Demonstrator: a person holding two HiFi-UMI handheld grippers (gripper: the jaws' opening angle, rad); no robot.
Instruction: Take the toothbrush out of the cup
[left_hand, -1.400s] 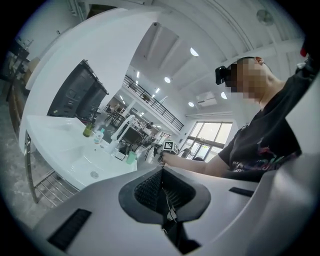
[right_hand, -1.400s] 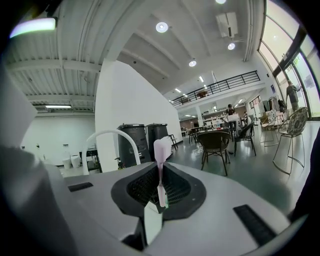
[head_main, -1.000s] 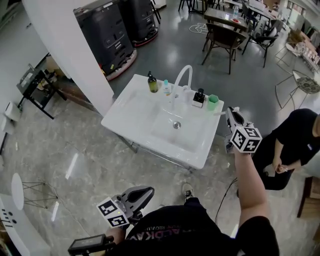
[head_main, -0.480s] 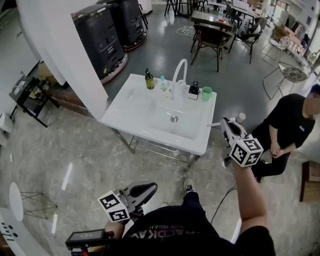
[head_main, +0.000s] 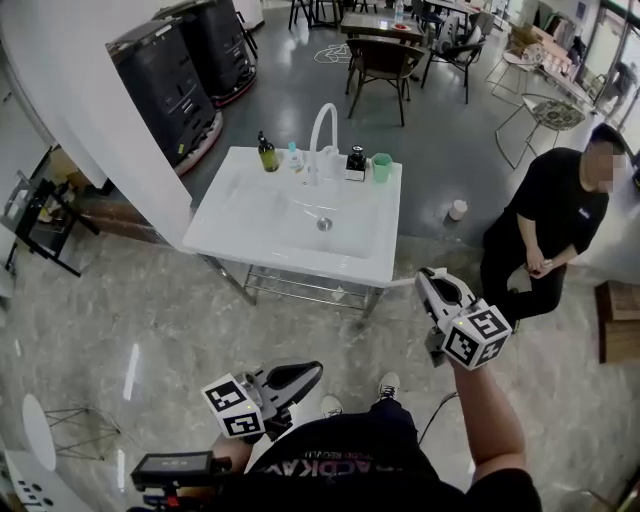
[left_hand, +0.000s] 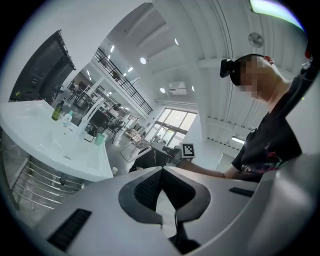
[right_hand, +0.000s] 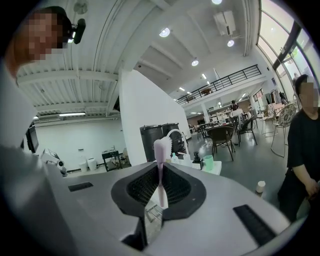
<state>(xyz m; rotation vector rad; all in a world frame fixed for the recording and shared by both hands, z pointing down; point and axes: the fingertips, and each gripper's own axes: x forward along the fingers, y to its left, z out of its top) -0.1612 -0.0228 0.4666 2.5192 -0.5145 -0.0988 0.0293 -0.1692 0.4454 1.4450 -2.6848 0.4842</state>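
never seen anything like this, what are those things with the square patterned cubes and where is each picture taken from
There is no robot here. A person holds a hand tool with a two-jaw claw in each hand, and the marker cubes are part of those tools. The head view comes from a camera on the person's head, looking down. The two gripper views come from cameras riding on each tool, looking along its jaws. On the white sink stand a green cup and a dark bottle, near the tap. The right claw is shut on a toothbrush, held clear of the cup. The left claw is shut and empty.
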